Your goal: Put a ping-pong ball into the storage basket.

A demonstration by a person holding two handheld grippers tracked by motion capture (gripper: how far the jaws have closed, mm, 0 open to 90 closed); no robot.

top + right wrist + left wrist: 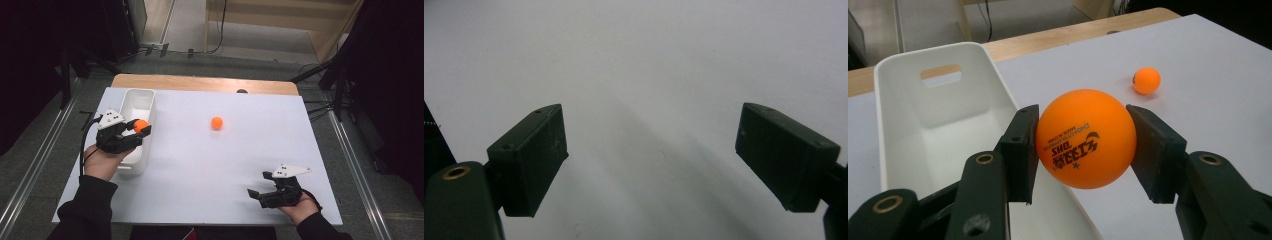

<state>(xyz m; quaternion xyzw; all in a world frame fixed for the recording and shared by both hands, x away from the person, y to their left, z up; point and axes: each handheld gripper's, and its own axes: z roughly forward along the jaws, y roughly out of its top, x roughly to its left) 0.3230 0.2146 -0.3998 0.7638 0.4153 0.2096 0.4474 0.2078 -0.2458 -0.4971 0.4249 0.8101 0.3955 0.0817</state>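
Note:
My left gripper [140,126] [1083,142] is shut on an orange ping-pong ball [140,125] [1086,138] with dark print on it, held just above the right rim of a white bin [136,105] [913,125]. The bin looks bare inside. A second orange ball [216,122] [1146,80] rests on the white table sheet [210,165], out in the middle. Near the front right corner my right gripper [260,184] [651,155] stands open, pointing left over bare sheet, nothing between its jaws.
The white sheet covers a wooden table [200,82] whose far edge shows beyond it. Grey floor, cables and dark stand legs [320,75] surround the table. A small dark spot [242,91] sits at the sheet's far edge.

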